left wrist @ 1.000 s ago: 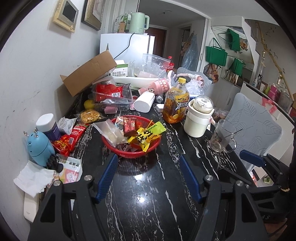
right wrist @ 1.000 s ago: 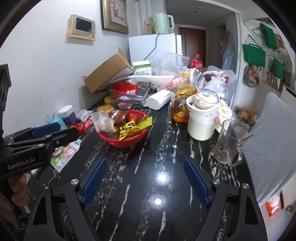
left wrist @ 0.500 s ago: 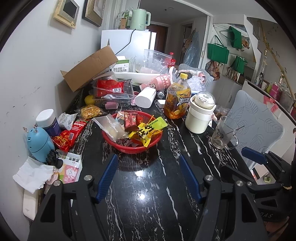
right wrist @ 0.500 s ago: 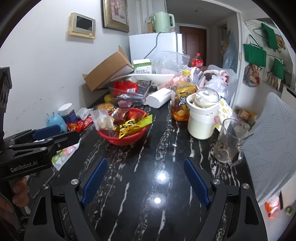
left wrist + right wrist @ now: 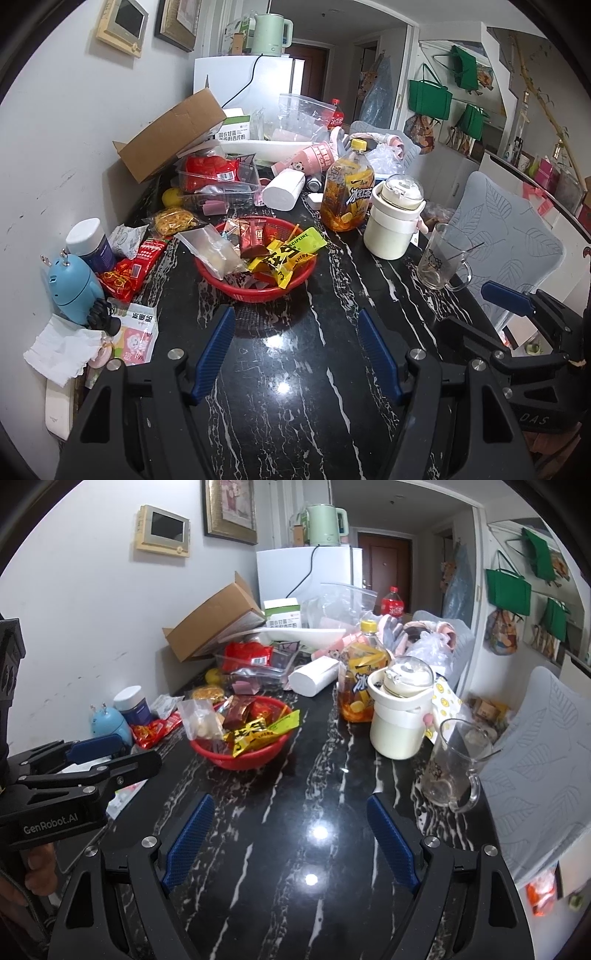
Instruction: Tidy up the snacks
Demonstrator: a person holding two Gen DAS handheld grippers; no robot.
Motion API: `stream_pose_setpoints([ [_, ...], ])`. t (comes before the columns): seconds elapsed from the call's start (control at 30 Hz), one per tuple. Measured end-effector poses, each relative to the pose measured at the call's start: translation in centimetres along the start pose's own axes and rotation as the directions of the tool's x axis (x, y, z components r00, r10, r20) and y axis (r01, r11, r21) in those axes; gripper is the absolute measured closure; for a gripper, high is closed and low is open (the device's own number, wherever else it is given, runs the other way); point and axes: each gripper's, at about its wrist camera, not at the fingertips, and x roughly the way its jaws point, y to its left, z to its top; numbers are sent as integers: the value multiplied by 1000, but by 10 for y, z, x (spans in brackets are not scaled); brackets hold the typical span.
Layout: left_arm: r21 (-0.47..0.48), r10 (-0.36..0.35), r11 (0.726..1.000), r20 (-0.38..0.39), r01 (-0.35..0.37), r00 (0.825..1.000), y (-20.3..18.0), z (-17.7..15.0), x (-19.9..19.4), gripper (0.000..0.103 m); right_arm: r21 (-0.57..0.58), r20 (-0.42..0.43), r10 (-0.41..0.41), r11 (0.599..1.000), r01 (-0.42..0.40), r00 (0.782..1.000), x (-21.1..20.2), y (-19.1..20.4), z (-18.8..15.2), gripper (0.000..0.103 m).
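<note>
A red basket (image 5: 236,287) (image 5: 221,754) filled with several snack packets, among them a yellow wrapper (image 5: 291,254) and a clear bag (image 5: 210,247), sits on the black marble table. Loose snacks lie to its left: a red packet (image 5: 131,271) and a yellow-crumb packet (image 5: 173,219). My left gripper (image 5: 297,349) is open and empty, held short of the basket. My right gripper (image 5: 290,836) is open and empty, over the table's front right. Each gripper shows at the edge of the other's view.
An iced tea bottle (image 5: 347,190), a white lidded pot (image 5: 393,219) and a glass mug (image 5: 439,260) stand to the right. A blue gadget (image 5: 72,286), a jar (image 5: 88,243), tissue and a cardboard box (image 5: 170,134) line the left wall. Clutter fills the back.
Both grippers have drawn back slightly from the basket and risen a little; the scene looks a bit farther away. Jaws stay open.
</note>
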Motion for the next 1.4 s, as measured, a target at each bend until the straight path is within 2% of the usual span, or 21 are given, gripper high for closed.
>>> stream_pose_setpoints([
  [0.4,19,-2,1000,15,1,1000,-5,3,-6,35,1,5,1,1000,-1,1000,-3,-6,1,18],
  [0.87,42,2,999,-4,-2,1000,-8,5,-3,35,13,-2,-25,1000,25,1000,-5,-10,-1,18],
  [1.17,88,29,996,21,-30,999,-10,3,-5,35,31,-7,-43,999,43,999,-5,-11,-3,18],
  [1.4,100,20,995,8,-21,1000,-11,2,-3,35,41,-12,-41,998,41,999,-4,-13,-5,18],
])
